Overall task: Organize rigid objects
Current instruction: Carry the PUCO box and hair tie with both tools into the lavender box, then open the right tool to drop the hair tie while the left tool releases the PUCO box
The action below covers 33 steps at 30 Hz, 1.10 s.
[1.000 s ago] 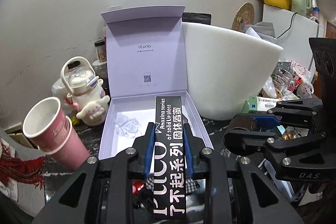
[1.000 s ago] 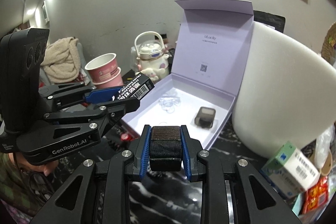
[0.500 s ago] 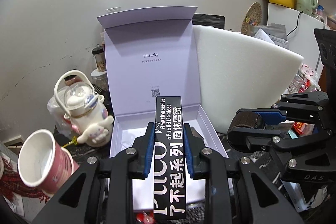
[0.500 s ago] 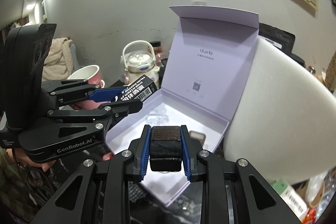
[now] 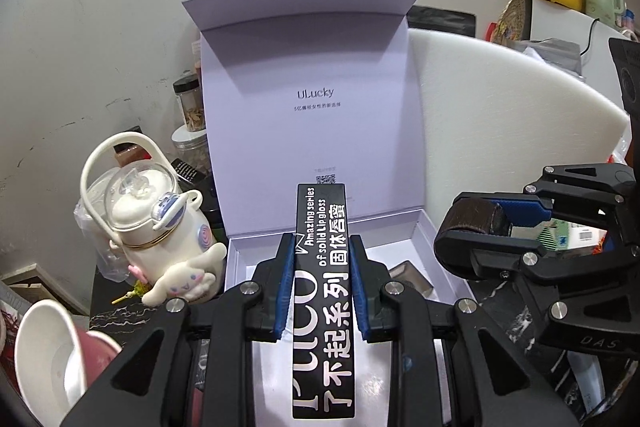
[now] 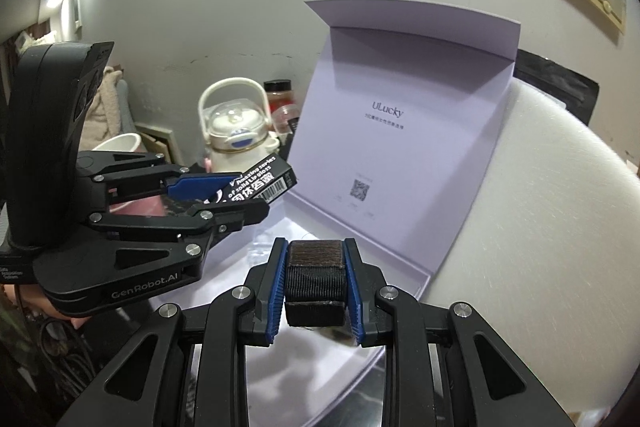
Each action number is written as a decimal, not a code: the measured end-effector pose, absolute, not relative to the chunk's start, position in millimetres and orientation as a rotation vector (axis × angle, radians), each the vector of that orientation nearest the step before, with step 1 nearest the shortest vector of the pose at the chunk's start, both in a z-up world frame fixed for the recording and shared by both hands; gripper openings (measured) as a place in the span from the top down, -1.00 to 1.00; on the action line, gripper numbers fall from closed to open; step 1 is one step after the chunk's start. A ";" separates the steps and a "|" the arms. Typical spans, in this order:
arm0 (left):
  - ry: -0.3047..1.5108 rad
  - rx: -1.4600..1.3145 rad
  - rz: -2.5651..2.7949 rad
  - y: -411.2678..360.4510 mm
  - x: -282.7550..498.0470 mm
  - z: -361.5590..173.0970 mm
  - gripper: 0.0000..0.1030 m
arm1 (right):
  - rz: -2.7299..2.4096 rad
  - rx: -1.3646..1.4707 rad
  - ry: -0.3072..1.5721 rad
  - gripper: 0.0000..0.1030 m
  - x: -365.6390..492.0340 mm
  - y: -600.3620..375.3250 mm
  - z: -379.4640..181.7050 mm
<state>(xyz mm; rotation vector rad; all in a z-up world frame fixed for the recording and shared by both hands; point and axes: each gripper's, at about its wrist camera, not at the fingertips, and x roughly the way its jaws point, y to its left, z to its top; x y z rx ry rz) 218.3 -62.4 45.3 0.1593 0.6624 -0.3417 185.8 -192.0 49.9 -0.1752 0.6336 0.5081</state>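
My left gripper is shut on a long black lip gloss box with white lettering and holds it over the open lavender gift box. My right gripper is shut on a small dark brown woven block, also above the box tray. In the left wrist view the right gripper sits to the right with the block. In the right wrist view the left gripper sits to the left with the lip gloss box. A small dark item lies in the tray.
A white curved foam piece stands right of the gift box. A cream cartoon kettle and a pink paper cup stand at the left. Jars are behind. A wall is close behind the upright lid.
Both grippers have moved forward and closer to the gift box, holding their objects; the box now looms larger and the tray lies beneath the fingers.
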 end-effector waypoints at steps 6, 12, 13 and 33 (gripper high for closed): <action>0.711 0.175 -0.337 -65.8 239.8 25.5 0.51 | 0.492 -0.184 0.655 0.49 207.4 -187.8 34.4; 0.761 0.185 -0.333 -70.8 256.8 3.9 0.51 | 0.479 -0.201 0.682 0.49 224.6 -184.2 16.0; 0.766 0.189 -0.328 -71.3 259.0 1.4 0.51 | 0.477 -0.201 0.688 0.49 227.0 -183.9 13.7; 0.831 0.192 -0.217 -81.4 283.0 -9.9 0.46 | 0.359 -0.213 0.742 -0.13 237.3 -197.4 1.3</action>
